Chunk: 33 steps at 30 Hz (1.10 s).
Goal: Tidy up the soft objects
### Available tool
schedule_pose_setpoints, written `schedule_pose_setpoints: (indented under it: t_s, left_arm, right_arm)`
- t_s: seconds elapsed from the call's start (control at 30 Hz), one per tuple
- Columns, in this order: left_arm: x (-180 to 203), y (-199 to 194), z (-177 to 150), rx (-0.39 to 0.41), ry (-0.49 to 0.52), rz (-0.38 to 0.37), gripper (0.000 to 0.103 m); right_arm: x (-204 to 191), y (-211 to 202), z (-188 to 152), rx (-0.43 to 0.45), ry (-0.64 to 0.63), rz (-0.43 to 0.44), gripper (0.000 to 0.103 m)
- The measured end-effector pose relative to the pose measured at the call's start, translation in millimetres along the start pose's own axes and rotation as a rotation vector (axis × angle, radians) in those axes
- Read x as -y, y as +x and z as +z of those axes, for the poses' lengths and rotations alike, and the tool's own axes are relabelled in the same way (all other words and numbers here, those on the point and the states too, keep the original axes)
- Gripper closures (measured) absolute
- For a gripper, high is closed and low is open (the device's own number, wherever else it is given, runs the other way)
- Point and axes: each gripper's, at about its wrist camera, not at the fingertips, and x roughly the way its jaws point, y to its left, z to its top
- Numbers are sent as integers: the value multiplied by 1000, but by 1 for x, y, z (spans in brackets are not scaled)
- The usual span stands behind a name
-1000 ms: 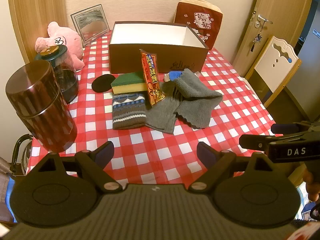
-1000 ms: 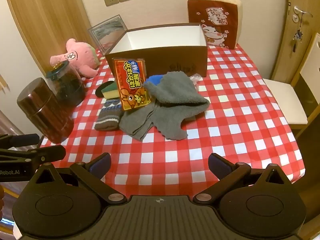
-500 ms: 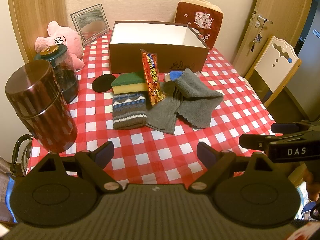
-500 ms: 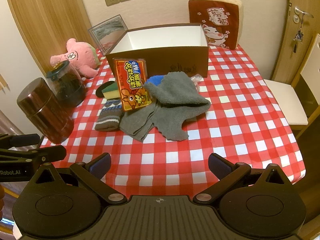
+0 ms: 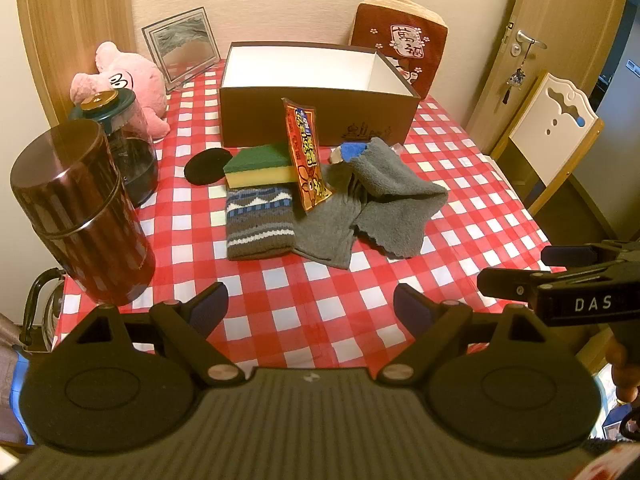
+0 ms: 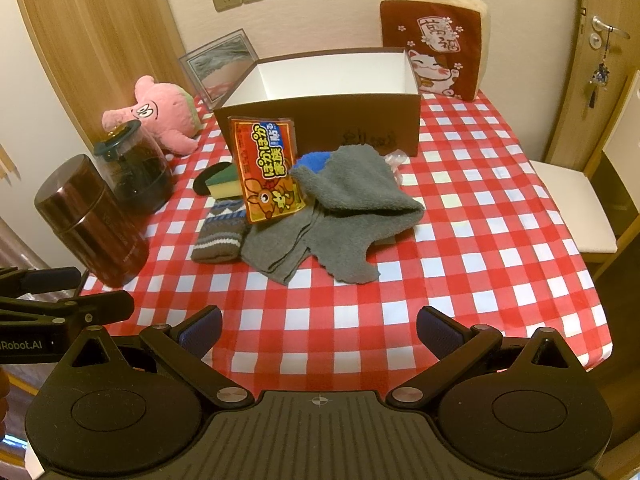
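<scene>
A pile lies mid-table on the red checked cloth: a grey fleece cloth (image 5: 394, 200) (image 6: 352, 204), a thin grey sock (image 5: 328, 232) (image 6: 276, 248), a patterned knit sock (image 5: 258, 222) (image 6: 220, 236), a green-yellow sponge (image 5: 258, 164) (image 6: 222, 182) and an orange heat-pack packet (image 5: 306, 152) (image 6: 266, 168) standing upright. Behind them is an open brown box (image 5: 316, 120) (image 6: 360, 120) with a white, bare inside. My left gripper (image 5: 310, 308) and right gripper (image 6: 318, 330) hover open over the table's near edge, holding nothing, well short of the pile.
A brown canister (image 5: 80, 216) (image 6: 92, 220) and a dark glass jar (image 5: 128, 144) (image 6: 136, 168) stand at the left edge. A pink plush (image 5: 124, 84) (image 6: 160, 114), a picture frame (image 5: 180, 48) and a red cat cushion (image 6: 434, 40) line the back. A chair (image 5: 556, 132) stands right.
</scene>
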Motion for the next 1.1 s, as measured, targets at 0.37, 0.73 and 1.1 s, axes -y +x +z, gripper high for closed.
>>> schedule_pose_setpoints:
  t_s: [0.37,0.73,1.1]
  left_arm:
    - [-2,1,1,0,-1,-1,14]
    - [-4,2,2,0,0,-1,14]
    - [0,12,6,-3,-3,3,14]
  right_arm:
    - [1,0,0,0,0,0,0]
    - [0,0,0,-1,0,1,0]
    - [-2,3,1,-1,-2,3,0]
